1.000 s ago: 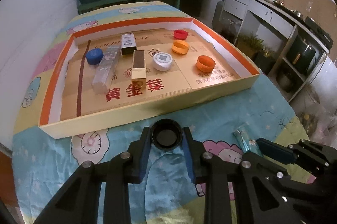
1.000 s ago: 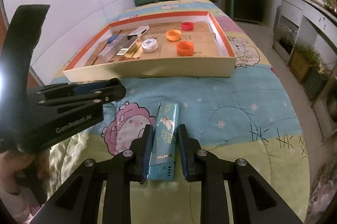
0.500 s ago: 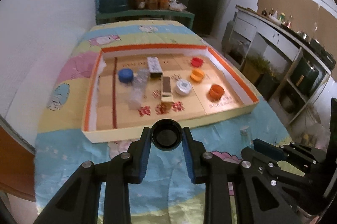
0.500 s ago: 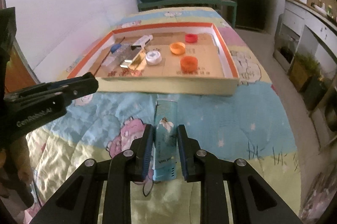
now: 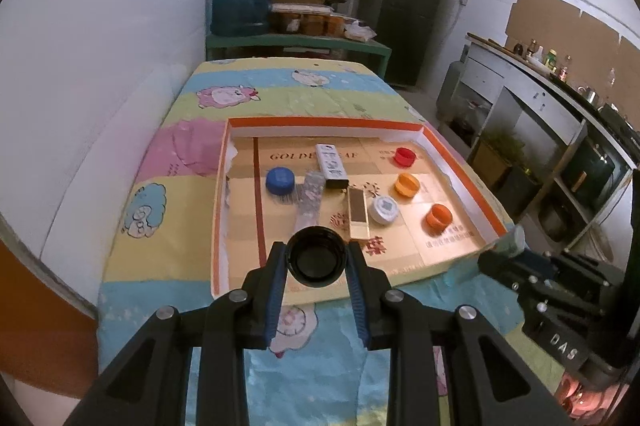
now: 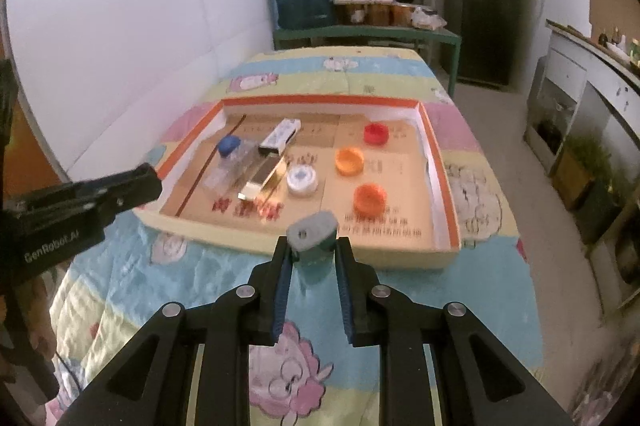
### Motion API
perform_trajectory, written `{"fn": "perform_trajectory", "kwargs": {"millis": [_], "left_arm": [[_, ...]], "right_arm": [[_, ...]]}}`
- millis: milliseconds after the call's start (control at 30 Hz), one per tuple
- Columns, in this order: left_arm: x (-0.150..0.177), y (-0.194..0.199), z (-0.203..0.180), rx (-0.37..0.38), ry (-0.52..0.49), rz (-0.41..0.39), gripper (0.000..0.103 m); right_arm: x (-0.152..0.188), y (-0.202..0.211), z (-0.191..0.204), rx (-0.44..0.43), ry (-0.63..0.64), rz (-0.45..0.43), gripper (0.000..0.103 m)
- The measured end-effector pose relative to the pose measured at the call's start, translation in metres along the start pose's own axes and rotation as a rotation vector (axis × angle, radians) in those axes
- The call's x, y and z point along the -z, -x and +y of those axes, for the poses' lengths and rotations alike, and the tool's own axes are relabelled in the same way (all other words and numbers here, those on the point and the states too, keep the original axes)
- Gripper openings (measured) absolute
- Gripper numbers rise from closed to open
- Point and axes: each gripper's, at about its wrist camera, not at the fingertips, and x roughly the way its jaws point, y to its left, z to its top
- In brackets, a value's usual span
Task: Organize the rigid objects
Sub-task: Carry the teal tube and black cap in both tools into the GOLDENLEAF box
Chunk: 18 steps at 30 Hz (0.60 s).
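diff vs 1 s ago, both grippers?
Both rose. The right gripper lifted the teal box off the quilt and tipped it end-on toward the tray. The left gripper raised the black cap over the tray's near edge. Both grips unchanged; tray contents unmoved.

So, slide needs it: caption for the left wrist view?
Left gripper carries a black cap toward the sorting tray.

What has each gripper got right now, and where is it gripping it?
The left gripper pinches a black cap by its round sides. The right gripper holds a teal box by its long sides, near its lower end.
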Motion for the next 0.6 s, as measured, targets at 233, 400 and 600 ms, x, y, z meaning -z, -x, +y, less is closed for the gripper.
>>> {"fn": "perform_trajectory", "kwargs": {"millis": [233, 400, 600], "left_arm": [[-0.014, -0.015, 0.009, -0.012, 0.006, 0.005, 0.03], [-0.024, -0.023, 0.013, -0.013, 0.009, 0.001, 0.03], [-0.029, -0.033, 0.016, -0.01, 0.012, 0.003, 0.03]], "right_arm": [[-0.019, -0.011, -0.001, -0.008, 0.01, -0.01, 0.018], [-0.03, -0.02, -0.001, -0.02, 0.026, -0.014, 0.013], [-0.039, -0.029, -0.004, -0.058, 0.025, -0.018, 0.013]]}}
